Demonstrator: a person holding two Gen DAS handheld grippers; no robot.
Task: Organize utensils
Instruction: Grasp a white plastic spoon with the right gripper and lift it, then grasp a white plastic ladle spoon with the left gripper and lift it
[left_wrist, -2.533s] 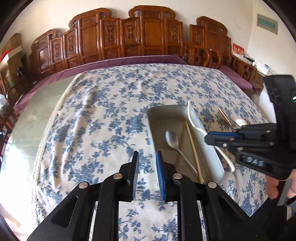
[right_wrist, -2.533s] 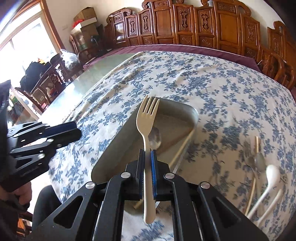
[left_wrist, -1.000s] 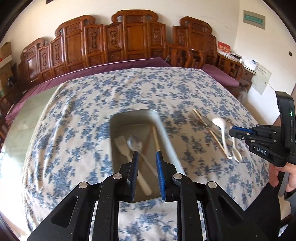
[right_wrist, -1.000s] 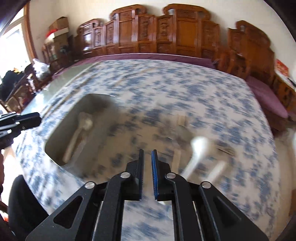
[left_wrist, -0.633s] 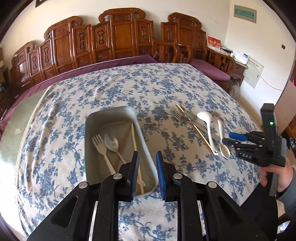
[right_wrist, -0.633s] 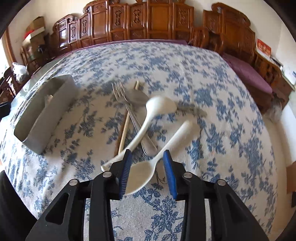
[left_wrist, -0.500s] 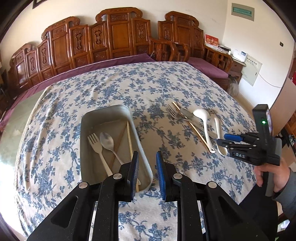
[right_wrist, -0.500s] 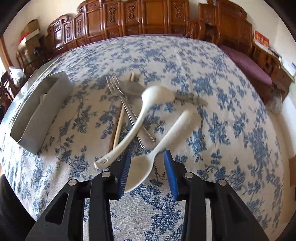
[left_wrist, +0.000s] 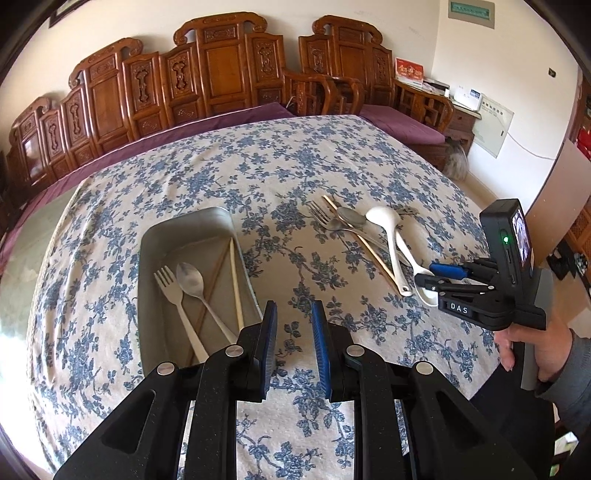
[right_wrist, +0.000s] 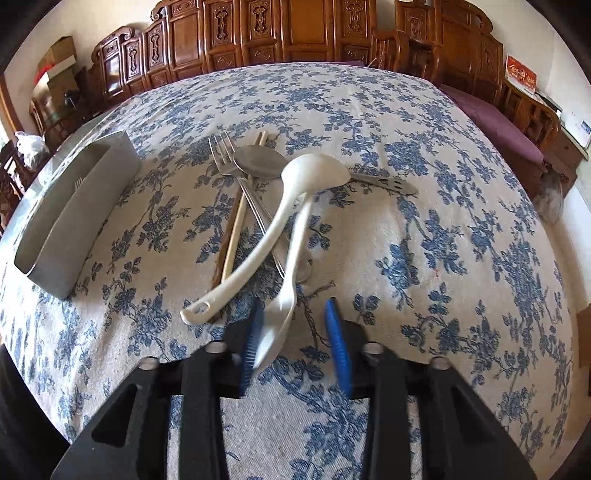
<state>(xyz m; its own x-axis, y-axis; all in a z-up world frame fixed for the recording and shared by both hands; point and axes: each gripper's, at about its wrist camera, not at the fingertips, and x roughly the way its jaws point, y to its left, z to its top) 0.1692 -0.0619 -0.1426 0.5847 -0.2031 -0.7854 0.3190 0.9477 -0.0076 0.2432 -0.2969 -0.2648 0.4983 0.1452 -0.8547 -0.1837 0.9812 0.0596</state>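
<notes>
A grey metal tray (left_wrist: 155, 236) holds a cream fork (left_wrist: 173, 295), a metal spoon (left_wrist: 190, 278) and chopsticks (left_wrist: 235, 280). It also shows at the left of the right wrist view (right_wrist: 92, 195). A pile of loose utensils lies on the cloth: two white spoons (right_wrist: 295, 199), a metal fork (right_wrist: 223, 155), a metal spoon (right_wrist: 258, 160) and chopsticks (right_wrist: 236, 225). My right gripper (right_wrist: 293, 328) is open, its jaws on either side of the bowl of the near white spoon (right_wrist: 277, 325). My left gripper (left_wrist: 293, 321) is open and empty, just right of the tray's near end.
The table wears a blue-flowered cloth (left_wrist: 295, 166). Carved wooden chairs (left_wrist: 221, 74) line the far side. A purple cushioned bench (right_wrist: 498, 122) stands at the right. The table's near edge runs below both grippers.
My right gripper let the cream fork go in the tray, swung right to the pile, opened, and now straddles the near white spoon. My left gripper turned right; its jaws opened slightly.
</notes>
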